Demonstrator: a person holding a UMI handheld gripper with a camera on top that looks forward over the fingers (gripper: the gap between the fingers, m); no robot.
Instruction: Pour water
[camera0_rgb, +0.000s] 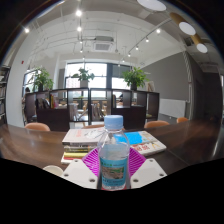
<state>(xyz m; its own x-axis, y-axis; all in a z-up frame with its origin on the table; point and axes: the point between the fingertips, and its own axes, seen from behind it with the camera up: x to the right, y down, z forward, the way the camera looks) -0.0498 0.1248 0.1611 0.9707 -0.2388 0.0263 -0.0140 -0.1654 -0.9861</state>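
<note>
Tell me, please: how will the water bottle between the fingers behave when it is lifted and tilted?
The water bottle looks thin clear plastic, so it may dent under pressure. It seems mostly full, probably heavy. Its cap is on, so nothing pours yet.

- An office lounge or café-like common room: ceiling spotlights (78, 13) and an air-conditioning unit (100, 43) overhead.
- Tall windows (98, 80) sit behind potted plants (136, 75).
- Low partitions (135, 103) enclose seating; books (85, 138) are stacked on a wooden table (25, 145).
</note>
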